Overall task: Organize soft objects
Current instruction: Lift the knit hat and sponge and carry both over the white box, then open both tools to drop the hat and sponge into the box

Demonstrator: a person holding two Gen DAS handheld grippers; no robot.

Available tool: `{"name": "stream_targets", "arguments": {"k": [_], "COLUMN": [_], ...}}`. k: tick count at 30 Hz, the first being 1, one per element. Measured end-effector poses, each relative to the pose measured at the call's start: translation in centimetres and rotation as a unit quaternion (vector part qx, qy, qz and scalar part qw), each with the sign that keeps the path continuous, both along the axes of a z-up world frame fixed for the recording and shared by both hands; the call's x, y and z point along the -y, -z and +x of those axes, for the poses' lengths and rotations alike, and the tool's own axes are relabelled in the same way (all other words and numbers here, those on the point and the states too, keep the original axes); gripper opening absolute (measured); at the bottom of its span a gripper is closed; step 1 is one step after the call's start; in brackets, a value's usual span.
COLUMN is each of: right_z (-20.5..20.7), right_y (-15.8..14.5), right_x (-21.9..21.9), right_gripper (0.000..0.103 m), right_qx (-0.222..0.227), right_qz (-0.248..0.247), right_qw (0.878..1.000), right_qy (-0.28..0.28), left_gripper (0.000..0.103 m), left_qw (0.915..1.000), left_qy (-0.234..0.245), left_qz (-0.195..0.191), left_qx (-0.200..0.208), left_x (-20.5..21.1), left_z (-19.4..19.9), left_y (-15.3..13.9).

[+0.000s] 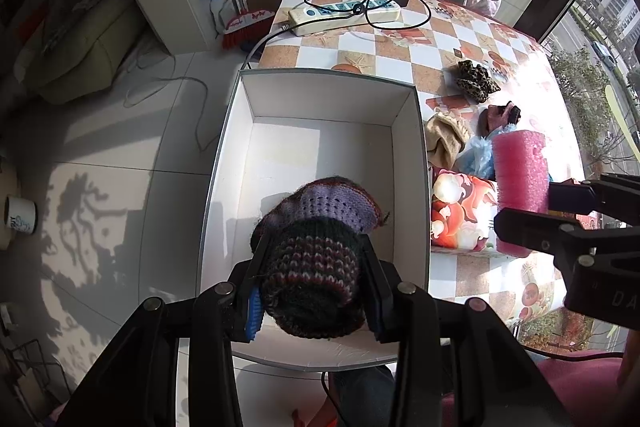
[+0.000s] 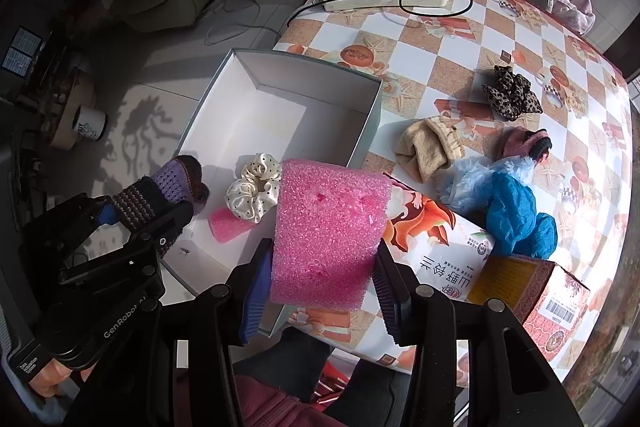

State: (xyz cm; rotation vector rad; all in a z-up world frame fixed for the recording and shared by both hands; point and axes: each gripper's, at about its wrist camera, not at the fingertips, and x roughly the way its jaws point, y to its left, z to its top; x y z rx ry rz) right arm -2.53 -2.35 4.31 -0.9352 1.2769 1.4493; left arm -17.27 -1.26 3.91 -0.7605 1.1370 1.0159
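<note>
While both hands carry loads, the left gripper (image 1: 312,291) hangs over the near end of the white box (image 1: 332,77), its fingers pinching a knitted striped item (image 1: 316,267) by the cuff, presumably so it can drop straight in. Just beside the box's right wall, the right gripper (image 2: 320,279) holds a pink foam block (image 2: 328,231) upright between its pads, apparently waiting its turn. Already inside, at the box's near end, lie a cream dotted scrunchie (image 2: 254,197) touching a smaller pink foam piece (image 2: 230,229). Toward the table's right edge remain a leopard scrunchie (image 2: 512,97), a beige cloth (image 2: 428,147) and blue fluffy items (image 2: 512,211). From the left wrist camera the knit hides both boxed pieces; whether it is a sock or a glove cannot be told.
</note>
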Motion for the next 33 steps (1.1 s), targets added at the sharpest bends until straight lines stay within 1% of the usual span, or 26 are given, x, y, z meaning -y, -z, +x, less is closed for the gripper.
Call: {"name": "stream_targets", "arguments": {"k": [10, 19, 33], "right_z": [-0.6, -1.1, -2.6], "right_y": [0.3, 0.3, 0.7], "right_x": [-0.4, -1.2, -3.8], "right_gripper": [0.049, 0.049, 0.049], "right_qx": [0.002, 0.004, -0.002], "right_qz": [-0.005, 0.001, 0.004], "right_qw": [1.000, 1.000, 1.000], "right_qy": [-0.010, -0.016, -0.027], "left_gripper": [0.043, 0.043, 0.044], "left_qw": [0.9999, 0.9994, 0.9991], "left_qy": [-0.015, -0.032, -0.040], "left_qz": [-0.005, -0.012, -0.016], "left_qx": [0.002, 0.005, -0.006], "left_x": [-0.1, -0.6, -2.2], "left_z": [-1.0, -1.6, -1.8], "left_y": [0.5, 0.7, 1.5]}}
